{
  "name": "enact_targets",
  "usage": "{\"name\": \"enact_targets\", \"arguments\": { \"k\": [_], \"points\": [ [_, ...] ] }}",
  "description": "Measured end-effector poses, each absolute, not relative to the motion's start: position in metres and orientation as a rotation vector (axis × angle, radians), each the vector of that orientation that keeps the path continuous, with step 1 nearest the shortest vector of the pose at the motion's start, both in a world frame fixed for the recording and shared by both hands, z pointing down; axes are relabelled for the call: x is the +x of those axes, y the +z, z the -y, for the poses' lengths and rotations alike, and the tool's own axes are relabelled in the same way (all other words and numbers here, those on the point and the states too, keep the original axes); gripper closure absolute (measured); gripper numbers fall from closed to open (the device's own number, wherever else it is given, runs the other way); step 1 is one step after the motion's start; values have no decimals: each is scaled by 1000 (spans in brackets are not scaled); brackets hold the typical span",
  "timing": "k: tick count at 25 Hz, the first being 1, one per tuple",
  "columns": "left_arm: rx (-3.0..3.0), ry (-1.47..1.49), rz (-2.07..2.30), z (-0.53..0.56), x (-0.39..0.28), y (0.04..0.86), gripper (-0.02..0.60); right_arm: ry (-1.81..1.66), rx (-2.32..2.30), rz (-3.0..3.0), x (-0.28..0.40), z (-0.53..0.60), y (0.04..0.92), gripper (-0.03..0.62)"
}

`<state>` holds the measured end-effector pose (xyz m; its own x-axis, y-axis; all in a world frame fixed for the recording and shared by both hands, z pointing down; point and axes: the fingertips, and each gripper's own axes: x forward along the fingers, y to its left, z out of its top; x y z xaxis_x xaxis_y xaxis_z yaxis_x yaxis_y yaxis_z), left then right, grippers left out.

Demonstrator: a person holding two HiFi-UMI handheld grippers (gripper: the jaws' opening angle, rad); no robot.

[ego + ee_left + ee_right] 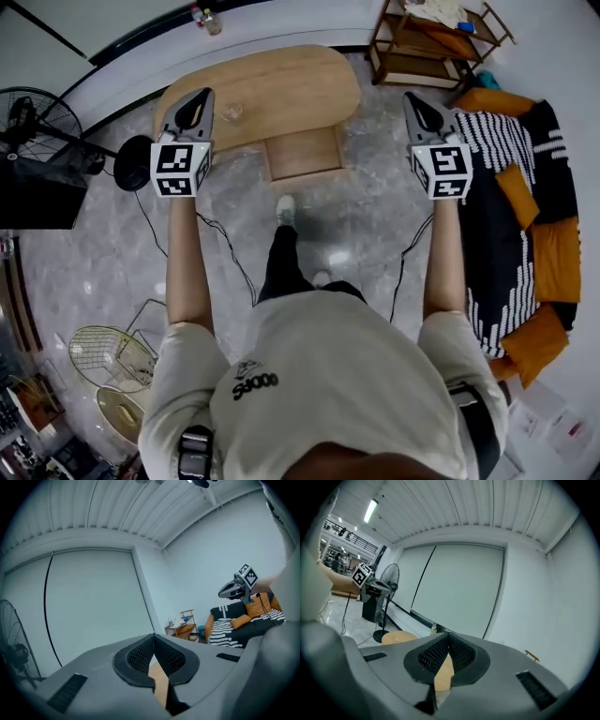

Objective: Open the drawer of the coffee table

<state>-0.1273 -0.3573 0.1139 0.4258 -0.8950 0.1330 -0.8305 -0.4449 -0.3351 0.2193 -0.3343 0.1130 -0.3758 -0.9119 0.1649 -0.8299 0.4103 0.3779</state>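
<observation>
- The left gripper (153, 640) has its two black ribbed jaws pressed together at the tips, with nothing between them. In the narrow slit below the tips we see only a strip of tan wood behind.
- The right gripper (448, 639) is likewise closed tip to tip and empty, with the same tan wood showing through its slit.
- In the head view both grippers are held out ahead of the person (328, 375) on bare, outstretched forearms. They are well apart, each pointing away from the body and touching nothing.
- Beyond them, in the space between, stands the coffee table (281, 84), an oval of light wood on a grey marbled floor.
- Its drawer (302, 155) is pulled out from the middle of the table's near edge, toward the person. It lies between the two grippers and apart from both.
- A clear glass (232, 112) stands on the tabletop, close to the left gripper's tip in the head view.
- One shoe (286, 208) is planted on the floor just in front of the drawer.
- To the left stands a black floor fan (37, 117).
- To the right is a dark sofa (548, 141) with a striped throw and orange cushions.
- Beyond the sofa is a wooden shelf unit (422, 47).
</observation>
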Motion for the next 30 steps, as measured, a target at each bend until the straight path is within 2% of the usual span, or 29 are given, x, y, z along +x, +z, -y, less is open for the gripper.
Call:
{"name": "enact_targets", "arguments": {
  "k": [8, 23, 30],
  "points": [
    [-2378, -396, -1574, 256, -142, 54, 563, -423, 1437, 2337, 202, 246, 55, 588],
    [-2337, -396, -1509, 202, -230, 4, 563, -510, 1538, 2319, 103, 200, -2, 588],
    [-2347, -307, -1501, 174, -235, -4, 563, -548, 1541, 2324, 71, 180, -11, 588]
  ]
}}
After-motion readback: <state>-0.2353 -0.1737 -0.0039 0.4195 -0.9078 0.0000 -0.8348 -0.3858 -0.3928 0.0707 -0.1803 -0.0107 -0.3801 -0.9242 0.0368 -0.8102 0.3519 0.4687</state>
